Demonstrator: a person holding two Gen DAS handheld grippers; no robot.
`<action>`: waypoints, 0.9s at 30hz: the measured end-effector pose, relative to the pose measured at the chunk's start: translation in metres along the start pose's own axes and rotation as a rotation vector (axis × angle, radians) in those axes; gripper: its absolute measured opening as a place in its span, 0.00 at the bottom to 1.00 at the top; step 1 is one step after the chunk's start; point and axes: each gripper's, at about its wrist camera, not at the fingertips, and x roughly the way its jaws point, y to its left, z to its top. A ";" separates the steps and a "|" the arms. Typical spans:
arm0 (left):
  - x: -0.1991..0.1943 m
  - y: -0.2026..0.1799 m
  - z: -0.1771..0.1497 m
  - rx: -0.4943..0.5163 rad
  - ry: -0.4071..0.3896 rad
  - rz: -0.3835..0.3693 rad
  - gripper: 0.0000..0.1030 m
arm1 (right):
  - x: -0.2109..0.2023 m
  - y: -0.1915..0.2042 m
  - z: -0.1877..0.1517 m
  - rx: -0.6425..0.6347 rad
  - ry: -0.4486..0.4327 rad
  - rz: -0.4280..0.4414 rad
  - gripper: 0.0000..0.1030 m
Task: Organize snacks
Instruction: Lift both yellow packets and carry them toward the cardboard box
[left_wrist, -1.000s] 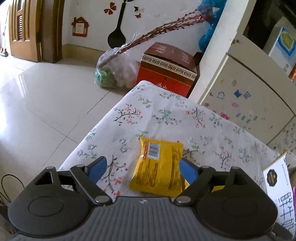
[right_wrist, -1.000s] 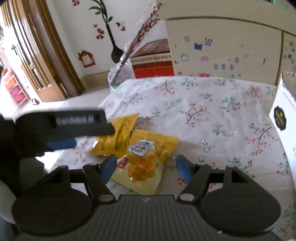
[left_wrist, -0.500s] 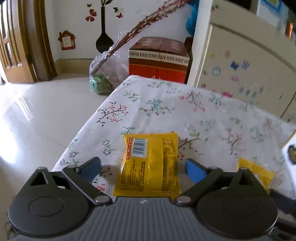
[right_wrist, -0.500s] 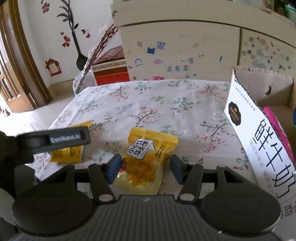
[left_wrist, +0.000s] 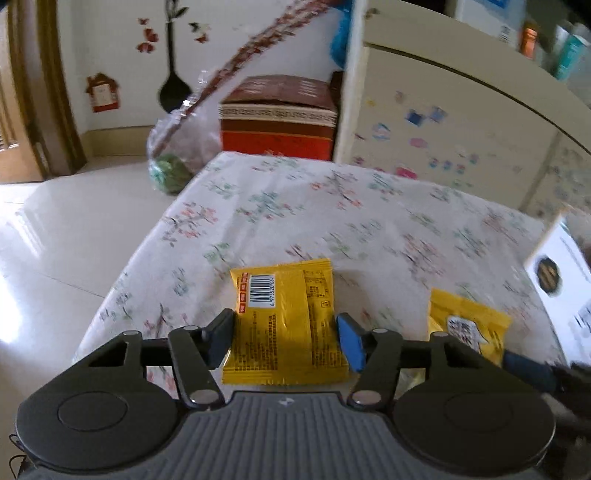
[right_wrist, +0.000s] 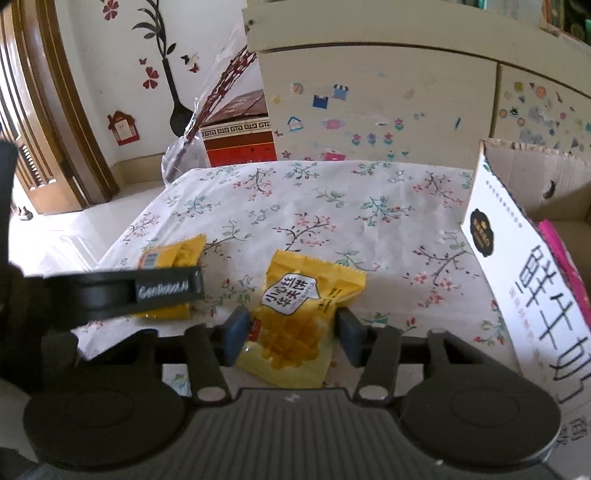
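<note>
Both grippers have narrowed since the earlier frames: the left gripper (left_wrist: 285, 341) now pinches the barcode-side yellow packet (left_wrist: 284, 321), pads seemingly touching its edges. The right gripper (right_wrist: 291, 338) likewise grips the printed yellow packet (right_wrist: 301, 317) on the floral tablecloth (right_wrist: 332, 206); the cardboard box (right_wrist: 517, 280) stands at three o'clock.

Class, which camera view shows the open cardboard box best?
The right wrist view: the cardboard box shows its printed white side, brown inner walls and something pink inside. The left wrist view catches only a blurred corner.
</note>
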 end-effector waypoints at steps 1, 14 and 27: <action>-0.004 -0.001 -0.003 -0.001 0.006 -0.013 0.61 | -0.005 -0.004 -0.002 0.018 0.009 0.002 0.47; -0.077 -0.003 -0.067 -0.112 0.018 -0.091 0.60 | -0.085 -0.020 -0.044 0.110 0.026 -0.001 0.46; -0.153 -0.018 -0.112 -0.145 -0.076 -0.159 0.60 | -0.152 -0.025 -0.093 0.096 0.003 -0.046 0.46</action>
